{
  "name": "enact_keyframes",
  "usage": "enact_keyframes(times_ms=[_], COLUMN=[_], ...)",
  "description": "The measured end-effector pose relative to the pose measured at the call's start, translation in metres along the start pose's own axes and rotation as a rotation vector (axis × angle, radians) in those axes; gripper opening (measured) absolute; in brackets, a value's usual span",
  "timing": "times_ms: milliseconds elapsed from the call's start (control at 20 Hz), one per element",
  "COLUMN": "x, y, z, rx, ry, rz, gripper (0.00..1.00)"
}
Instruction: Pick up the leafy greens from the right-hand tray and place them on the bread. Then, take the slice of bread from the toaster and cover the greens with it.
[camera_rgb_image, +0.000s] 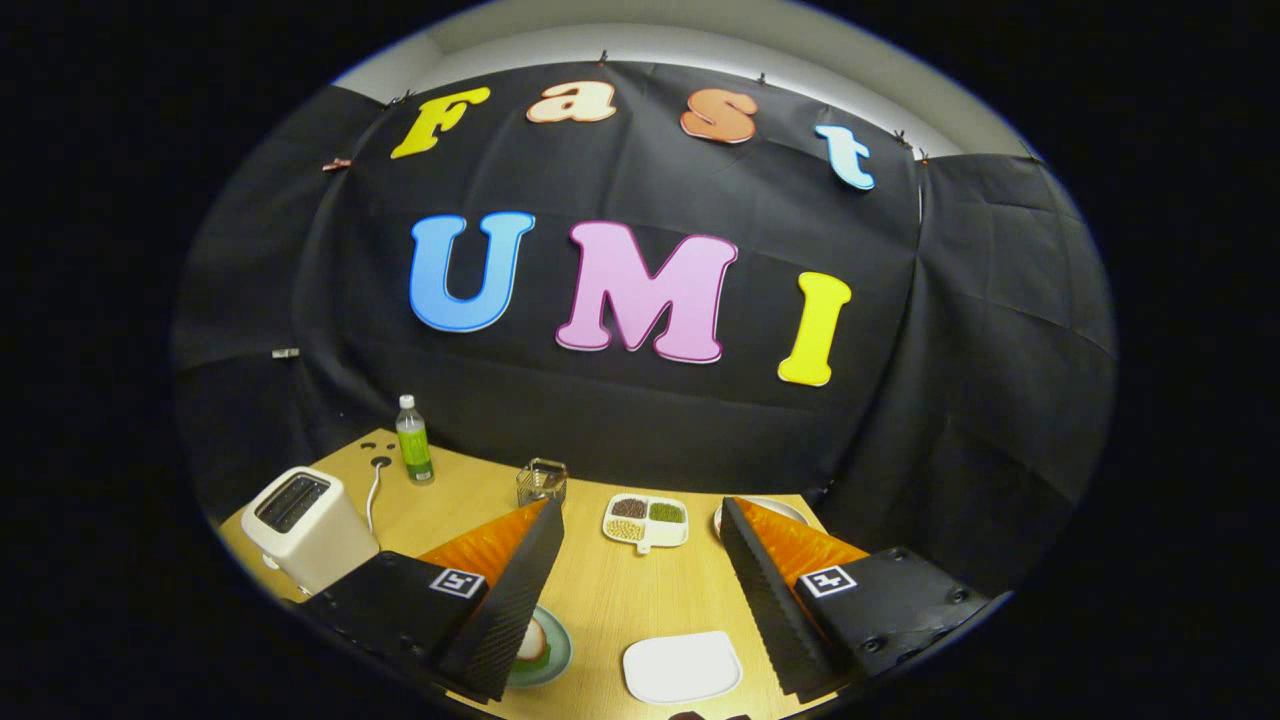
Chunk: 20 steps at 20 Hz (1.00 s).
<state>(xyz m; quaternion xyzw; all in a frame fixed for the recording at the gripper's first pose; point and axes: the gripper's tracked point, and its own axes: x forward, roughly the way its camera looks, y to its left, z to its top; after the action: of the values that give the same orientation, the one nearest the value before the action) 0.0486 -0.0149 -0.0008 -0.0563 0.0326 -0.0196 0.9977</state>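
Fingers of the gripper (640, 590) stand wide apart above the wooden table (600, 590), with nothing between them but bare tabletop. Beside the left finger's tip sits a round green plate (556, 655), half hidden by that finger; on it lies a pale, rounded piece with something green beneath it, too covered to tell whether it is the bread or the leafy greens. Between the 2 fingers, close under the gripper, lies a flat white rounded-square plate (683, 667). Left of the left finger stands the toaster (305, 528), cream-white with 2 dark slots on top; whether a slice sits in them cannot be told. Beyond the fingers sit a white 3-compartment dish (647, 520) of grains, a small wire basket (542, 481), and a green-labelled bottle (413, 440). A white rim (775, 505) shows behind the right finger's tip.
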Motion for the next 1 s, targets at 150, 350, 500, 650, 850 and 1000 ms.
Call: enact_keyframes(times_ms=[150, 350, 500, 650, 850, 1000], x=[-0.013, -0.024, -0.022, -0.016, -0.009, -0.009], y=[-0.024, -0.051, -0.061, -0.066, -0.083, -0.084], z=[0.011, -0.006, -0.020, -0.019, -0.012, -0.009], rx=[0.049, 0.047, 0.036, 0.065, 0.060, 0.072], ry=[-0.019, -0.008, 0.024, 0.032, 0.019, 0.018], rz=[0.031, 0.058, 0.075, 0.084, 0.049, 0.047], gripper=[0.98, 0.98, 0.98, 0.98, 0.98, 0.98])
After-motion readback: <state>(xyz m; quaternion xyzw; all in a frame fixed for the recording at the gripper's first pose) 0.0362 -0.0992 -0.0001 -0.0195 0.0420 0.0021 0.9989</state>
